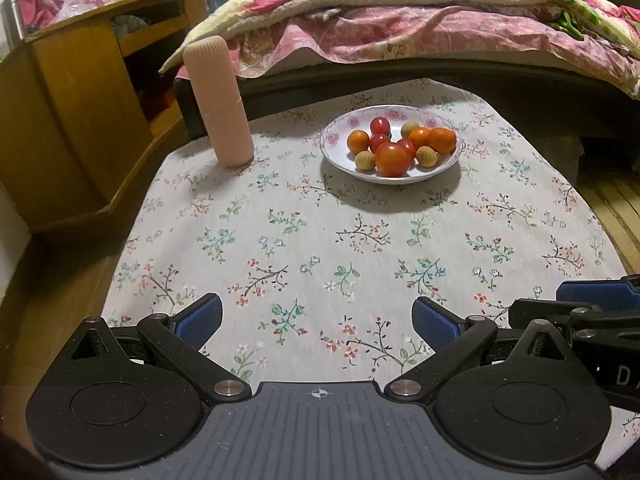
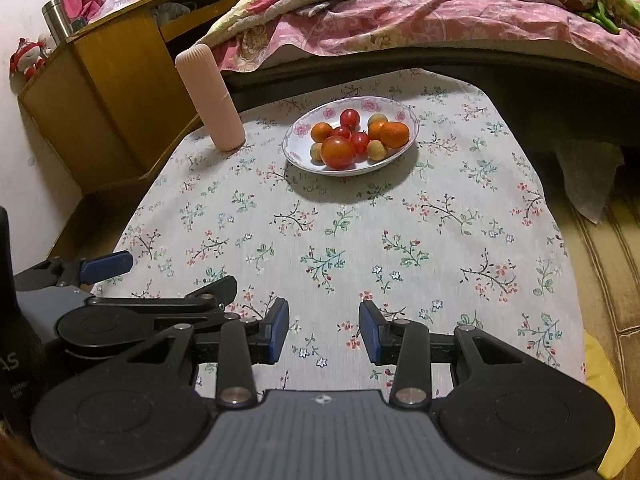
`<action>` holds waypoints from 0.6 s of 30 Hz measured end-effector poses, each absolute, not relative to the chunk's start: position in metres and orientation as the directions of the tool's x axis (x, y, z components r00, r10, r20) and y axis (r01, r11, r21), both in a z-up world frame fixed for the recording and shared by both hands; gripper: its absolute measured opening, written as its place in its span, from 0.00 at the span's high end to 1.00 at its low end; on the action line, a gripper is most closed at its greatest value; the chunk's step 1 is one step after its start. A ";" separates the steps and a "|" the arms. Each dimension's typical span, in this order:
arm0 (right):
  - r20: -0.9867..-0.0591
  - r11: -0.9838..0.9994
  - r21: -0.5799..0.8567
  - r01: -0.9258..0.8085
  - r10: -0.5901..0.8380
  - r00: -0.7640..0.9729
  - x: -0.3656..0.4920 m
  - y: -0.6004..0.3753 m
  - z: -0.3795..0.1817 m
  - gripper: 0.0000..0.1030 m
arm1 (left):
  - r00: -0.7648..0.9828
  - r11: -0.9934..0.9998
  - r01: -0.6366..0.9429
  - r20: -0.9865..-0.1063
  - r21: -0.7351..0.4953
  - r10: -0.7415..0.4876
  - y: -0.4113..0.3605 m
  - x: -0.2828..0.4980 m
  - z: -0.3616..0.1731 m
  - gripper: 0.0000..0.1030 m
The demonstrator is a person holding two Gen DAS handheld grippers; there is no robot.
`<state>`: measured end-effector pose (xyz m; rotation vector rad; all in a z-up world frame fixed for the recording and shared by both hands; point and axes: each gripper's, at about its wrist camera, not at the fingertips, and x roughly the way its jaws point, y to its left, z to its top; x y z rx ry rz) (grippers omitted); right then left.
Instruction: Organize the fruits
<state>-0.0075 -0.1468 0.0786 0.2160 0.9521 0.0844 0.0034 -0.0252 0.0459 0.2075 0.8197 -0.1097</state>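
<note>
all the fruits (image 1: 394, 142) are sitting together in the flowered bowl (image 1: 334, 136) at the table's (image 1: 280, 240) far side — none lying loose. i'm holding my left gripper (image 1: 318, 322) and right gripper (image 2: 324, 330) back, both spread apart and gripping nothing — sorted already or awaiting sorting.

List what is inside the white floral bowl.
The bowl holds a large tomato, smaller red cherry tomatoes, orange citrus fruits and tan longan-like fruits. Anything beneath the pile is hidden.

bed (image 1: 440, 20): cut off at top edge | right tongs (image 1: 596, 300): cut off at right edge
</note>
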 end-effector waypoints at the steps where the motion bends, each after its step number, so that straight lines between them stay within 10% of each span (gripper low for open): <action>1: -0.800 0.975 0.219 0.024 0.165 0.577 -0.008 -0.147 0.078 0.61 | 0.677 0.974 0.178 -0.735 0.142 -0.016 -0.025 0.003 0.046 0.01; 18: -0.818 0.982 0.187 0.025 0.142 0.557 -0.009 -0.144 0.073 0.61 | 0.682 0.974 0.179 -0.731 0.135 -0.025 -0.024 0.002 0.047 0.00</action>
